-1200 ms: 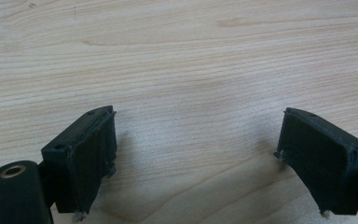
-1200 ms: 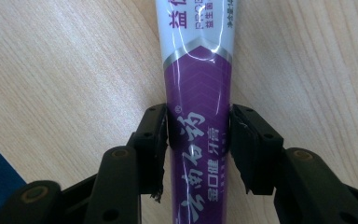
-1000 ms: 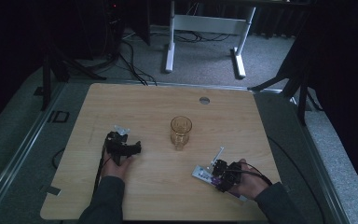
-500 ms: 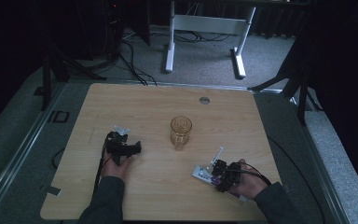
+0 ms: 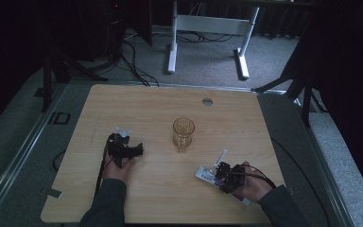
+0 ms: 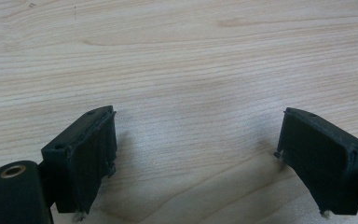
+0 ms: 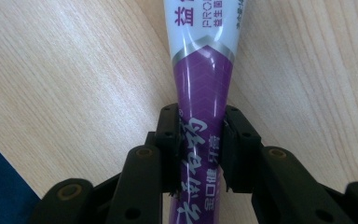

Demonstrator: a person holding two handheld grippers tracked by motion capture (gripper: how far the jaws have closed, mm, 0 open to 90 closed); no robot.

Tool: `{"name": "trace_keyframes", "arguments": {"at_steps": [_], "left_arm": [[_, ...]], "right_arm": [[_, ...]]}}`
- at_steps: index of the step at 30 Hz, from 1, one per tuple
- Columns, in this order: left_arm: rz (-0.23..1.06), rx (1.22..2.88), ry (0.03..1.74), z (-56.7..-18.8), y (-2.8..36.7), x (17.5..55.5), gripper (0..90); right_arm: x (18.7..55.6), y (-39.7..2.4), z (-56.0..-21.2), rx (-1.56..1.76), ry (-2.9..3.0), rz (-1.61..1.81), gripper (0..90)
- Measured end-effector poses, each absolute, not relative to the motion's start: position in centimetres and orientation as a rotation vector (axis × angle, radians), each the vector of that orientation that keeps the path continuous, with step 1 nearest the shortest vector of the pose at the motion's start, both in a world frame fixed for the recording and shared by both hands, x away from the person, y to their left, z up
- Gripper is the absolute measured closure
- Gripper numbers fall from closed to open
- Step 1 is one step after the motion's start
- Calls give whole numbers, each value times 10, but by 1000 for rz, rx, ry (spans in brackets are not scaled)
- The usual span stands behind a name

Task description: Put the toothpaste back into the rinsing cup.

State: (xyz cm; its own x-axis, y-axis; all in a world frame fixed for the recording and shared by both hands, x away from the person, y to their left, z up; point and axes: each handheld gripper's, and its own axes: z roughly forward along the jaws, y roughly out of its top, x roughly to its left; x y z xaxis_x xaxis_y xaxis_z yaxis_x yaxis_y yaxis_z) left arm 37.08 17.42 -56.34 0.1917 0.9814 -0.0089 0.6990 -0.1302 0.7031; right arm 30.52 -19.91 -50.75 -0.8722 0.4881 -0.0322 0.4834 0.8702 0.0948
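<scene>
White Chinese characters are printed along the purple end of one toothpaste tube (image 7: pixel 203 93); on its white part the letters "PRO" can be read. The tube is clamped between the closed jaws of the right gripper (image 7: pixel 200 140), lying on the wooden table (image 5: pixel 160 109) at the near right. One amber glass (image 5: pixel 183 134) stands at the centre. The left gripper (image 6: pixel 193 154), at the near left, is held wide open over bare wood, gripping nothing.

A yellow glass (image 5: pixel 183 133) stands in the middle of the wooden table (image 5: pixel 246 123). The left gripper (image 5: pixel 123 147) sits near its left. The right gripper (image 5: pixel 220 172) rests on a purple and white tube (image 5: pixel 205 174), near right.
</scene>
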Motion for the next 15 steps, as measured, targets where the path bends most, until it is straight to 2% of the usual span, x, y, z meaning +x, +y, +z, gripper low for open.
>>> {"name": "trace_keyframes", "arguments": {"at_steps": [15], "left_arm": [[634,1896,1568,-563,174,371,119]], "right_arm": [[310,-207,-494,852,2938,234,725]]}}
